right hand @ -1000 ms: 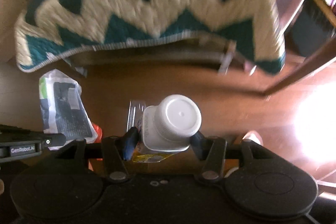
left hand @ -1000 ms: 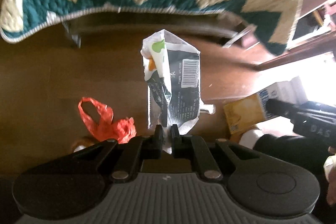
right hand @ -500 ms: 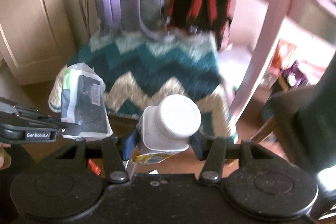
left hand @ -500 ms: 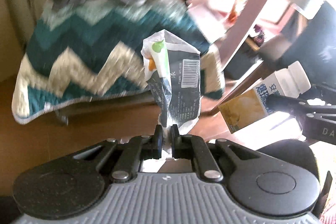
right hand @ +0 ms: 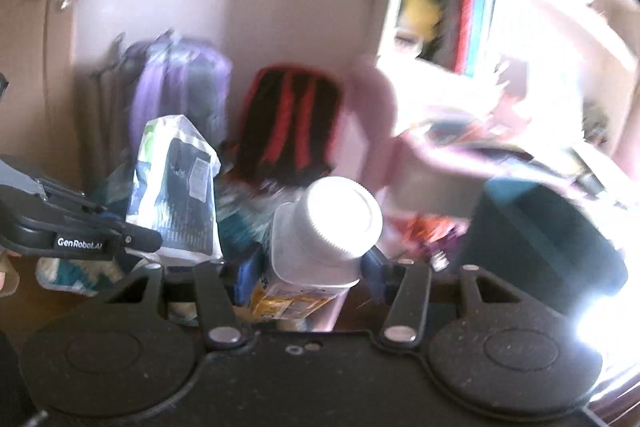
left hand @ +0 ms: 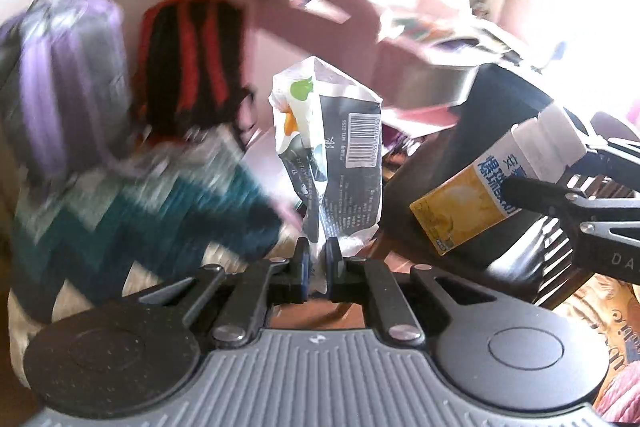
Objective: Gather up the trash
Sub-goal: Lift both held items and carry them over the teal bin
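nearest the lens, the left gripper (left hand: pixel 318 265) has its fingers (left hand: pixel 302 263) pinched tight on the bottom edge of a crumpled white and black plastic wrapper with a barcode (left hand: pixel 332 151), which stands upright above them in the air. just to its right, the right gripper (right hand: pixel 310 275) clamps its fingers (right hand: pixel 248 273) against the sides of a yellow and white drink carton with a wide white screw cap (right hand: pixel 320 239), the cap turned toward its own camera; from the left wrist view the same carton (left hand: pixel 492 183) is held tilted, cap up and to the right, apart from the wrapper. the two held pieces of trash sit side by side, near each other but not touching. beyond them lies a teal and cream zigzag knitted blanket (left hand: pixel 132 211), blurred. behind it, against the pale wall, stand a purple and grey backpack (right hand: pixel 180 95) and a black and red backpack (right hand: pixel 292 123), side by side. farther right are a pink curved chair back (left hand: pixel 316 7), a dark blue seat (right hand: pixel 548 239) and a white bookshelf with coloured books (right hand: pixel 472 15), washed out by strong light.
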Demonstrator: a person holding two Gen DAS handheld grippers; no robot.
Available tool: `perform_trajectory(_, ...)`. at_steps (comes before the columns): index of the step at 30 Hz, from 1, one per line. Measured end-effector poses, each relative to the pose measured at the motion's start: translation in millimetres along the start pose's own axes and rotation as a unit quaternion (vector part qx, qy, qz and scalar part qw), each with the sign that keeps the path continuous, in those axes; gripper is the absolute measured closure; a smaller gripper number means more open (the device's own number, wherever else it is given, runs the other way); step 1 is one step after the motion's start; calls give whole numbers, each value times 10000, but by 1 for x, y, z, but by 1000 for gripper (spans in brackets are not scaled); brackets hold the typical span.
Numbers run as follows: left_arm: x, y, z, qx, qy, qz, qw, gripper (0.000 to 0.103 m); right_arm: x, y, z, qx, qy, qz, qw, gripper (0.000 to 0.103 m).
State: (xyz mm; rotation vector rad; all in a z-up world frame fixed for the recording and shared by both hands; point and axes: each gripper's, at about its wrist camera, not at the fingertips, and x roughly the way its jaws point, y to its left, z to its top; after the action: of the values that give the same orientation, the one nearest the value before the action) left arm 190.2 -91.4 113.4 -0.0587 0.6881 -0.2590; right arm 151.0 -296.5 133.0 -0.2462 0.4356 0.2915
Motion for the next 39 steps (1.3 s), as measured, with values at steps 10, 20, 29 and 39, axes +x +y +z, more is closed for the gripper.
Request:
perform_trajectory(10,13,-96,93,685,-400,-533,9954,96,-26,-90,34,135,-482,-1075,9929,52)
perform_trajectory(20,50,-189,167,1175,-485,-1068,9861,96,-34,-183,42,714,-590,-1844,9785,53)
perform_trajectory(29,127,-254,178,1483,37,-1150,9822,96,5,-239,12,1155,-82,-1884,9752,53)
perform_trajectory(39,192,-271,169,1711,737,-1066,9767,96,46,-240,-18,1216,435,-1561,9793,52)
